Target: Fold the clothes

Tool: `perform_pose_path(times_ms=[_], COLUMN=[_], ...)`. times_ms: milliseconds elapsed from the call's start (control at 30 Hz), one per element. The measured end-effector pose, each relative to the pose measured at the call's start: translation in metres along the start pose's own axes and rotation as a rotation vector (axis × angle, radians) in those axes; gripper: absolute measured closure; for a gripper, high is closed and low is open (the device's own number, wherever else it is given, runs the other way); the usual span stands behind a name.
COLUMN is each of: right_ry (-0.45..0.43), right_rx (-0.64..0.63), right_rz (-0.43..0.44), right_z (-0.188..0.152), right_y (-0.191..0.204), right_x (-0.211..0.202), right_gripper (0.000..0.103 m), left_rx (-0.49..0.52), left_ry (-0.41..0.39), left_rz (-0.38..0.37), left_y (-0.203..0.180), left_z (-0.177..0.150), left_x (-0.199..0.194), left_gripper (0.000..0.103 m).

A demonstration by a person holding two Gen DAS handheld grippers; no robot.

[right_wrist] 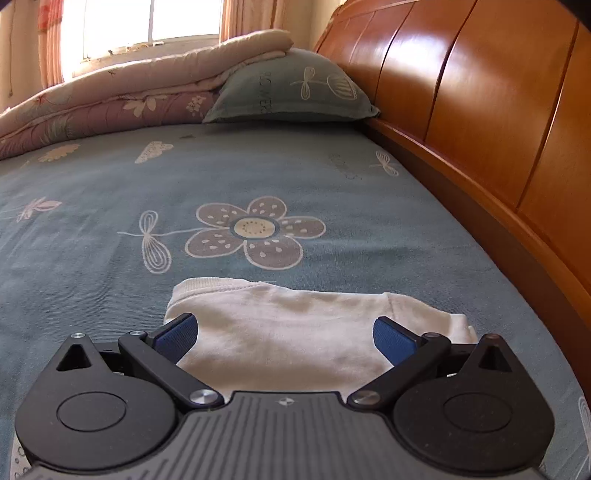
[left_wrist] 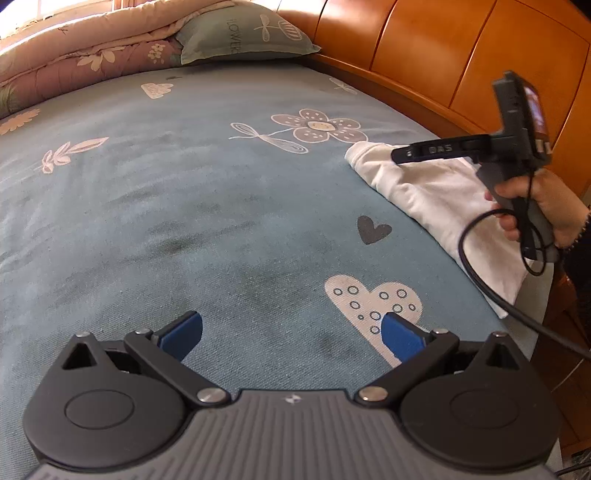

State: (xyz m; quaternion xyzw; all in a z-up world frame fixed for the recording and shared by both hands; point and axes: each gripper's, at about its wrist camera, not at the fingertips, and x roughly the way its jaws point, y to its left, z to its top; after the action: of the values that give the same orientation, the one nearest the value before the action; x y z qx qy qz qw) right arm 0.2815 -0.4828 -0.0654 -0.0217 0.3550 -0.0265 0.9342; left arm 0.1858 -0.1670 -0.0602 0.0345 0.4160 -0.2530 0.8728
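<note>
Left gripper: your left gripper [left_wrist: 291, 334] hangs over bare bed sheet [left_wrist: 207, 206], blue pads spread wide with nothing between them. Its body fills the bottom of its own view and hides the sheet right under it.

Right gripper: in its own view your right gripper [right_wrist: 282, 338] has its pads spread wide over the white garment [right_wrist: 288, 332], empty. From the left wrist view you see it [left_wrist: 400, 153] side-on and motion-blurred, so the fingertips merge into one dark bar and the gap cannot be read there.

Right hand: your hand [left_wrist: 539, 210] wraps the grip at the right edge of the left view; the sleeve is cut off by the frame.

Cable: a black cable [left_wrist: 491, 291] loops down from the right gripper and runs out of the frame at the lower right.

Garment: the white garment [left_wrist: 436, 206] lies folded flat on the sheet near the wooden headboard [right_wrist: 480, 122], just beside the printed flower [right_wrist: 255, 230]. Its near part is hidden behind the right gripper's body, and in the left view the hand and gripper cover part of it, so you cannot tell what kind of clothing it is.

Far end: a teal pillow [right_wrist: 291, 92] leans at the headboard, touching a folded quilt [right_wrist: 110, 103]. The window [right_wrist: 147, 26] behind them is blown out by glare.
</note>
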Motion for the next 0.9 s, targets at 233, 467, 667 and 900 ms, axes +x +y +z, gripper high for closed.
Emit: perform_pose_path(times_ms=[233, 467, 667, 900], right_ry=[0.021, -0.118, -0.049, -0.129], right_rx=[0.088, 0.121, 0.152, 0.401], right_rz=[0.041, 0.161, 0.076, 0.198], right_z=[0.005, -0.057, -0.11, -0.113], right_y=[-0.009, -0.028, -0.043, -0.064], right_x=[0.007, -0.084, -0.1, -0.132], right_gripper=[0.0, 0.0, 0.0, 0.0], left_rx=[-0.011, -0.017, 0.027, -0.002], left_ry=[-0.031, -0.041, -0.041, -0.047], left_rz=[0.033, 0.009, -0.016, -0.013], left_y=[0.009, 0.002, -0.015, -0.019], left_z=[-0.003, -0.008, -0.012, -0.012], left_x=[-0.019, -0.028, -0.037, -0.046], left_gripper=[0.001, 0.001, 0.001, 0.001])
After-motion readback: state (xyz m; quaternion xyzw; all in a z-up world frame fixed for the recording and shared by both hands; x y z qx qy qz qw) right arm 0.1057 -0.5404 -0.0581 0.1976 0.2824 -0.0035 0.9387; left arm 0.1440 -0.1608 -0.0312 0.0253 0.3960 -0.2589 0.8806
